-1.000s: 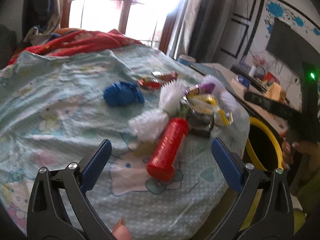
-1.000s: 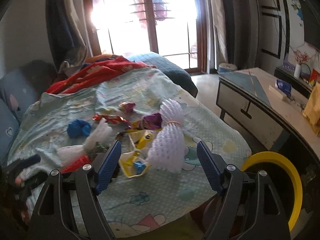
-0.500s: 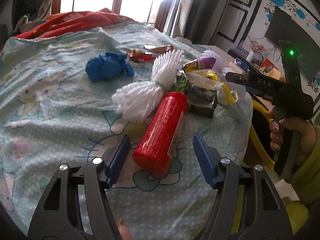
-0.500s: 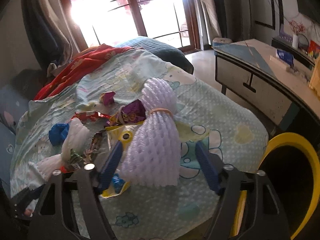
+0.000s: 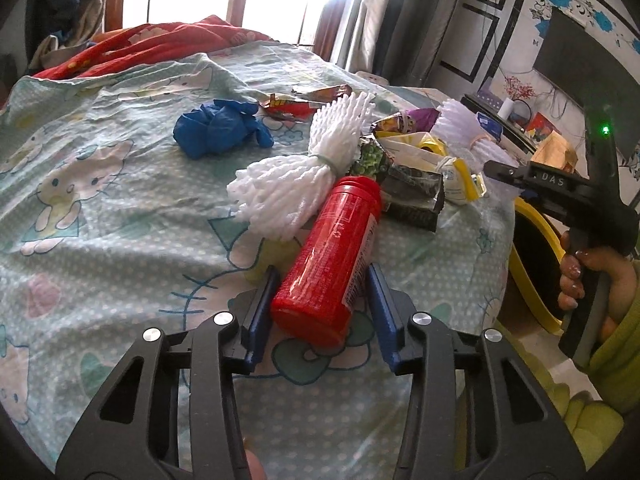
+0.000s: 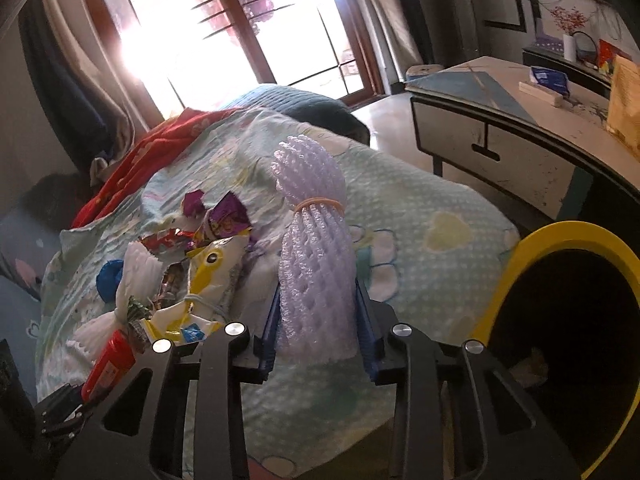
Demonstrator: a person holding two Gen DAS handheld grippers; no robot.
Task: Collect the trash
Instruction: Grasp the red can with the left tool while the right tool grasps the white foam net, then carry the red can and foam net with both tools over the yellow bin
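A red plastic bottle [image 5: 332,256] lies on the bed's patterned sheet [image 5: 100,208]. My left gripper [image 5: 322,298] is shut on its lower end. My right gripper [image 6: 318,312] is shut on a pale purple foam net bundle [image 6: 316,240] tied with a rubber band. A white foam net bundle [image 5: 304,176], a crumpled blue glove [image 5: 218,128] and several snack wrappers [image 5: 416,168] lie in a pile on the sheet. The red bottle also shows at the lower left of the right wrist view [image 6: 108,364]. A yellow-rimmed black bin [image 6: 568,320] stands beside the bed.
A red blanket [image 5: 160,44] lies at the far end of the bed by the window. A low cabinet [image 6: 500,136] with small items stands right of the bed. The bin's rim also shows in the left wrist view [image 5: 532,264], behind the right gripper's handle.
Both grippers moved forward and closed. The left one closed on the red bottle, the right one on the purple foam net bundle.
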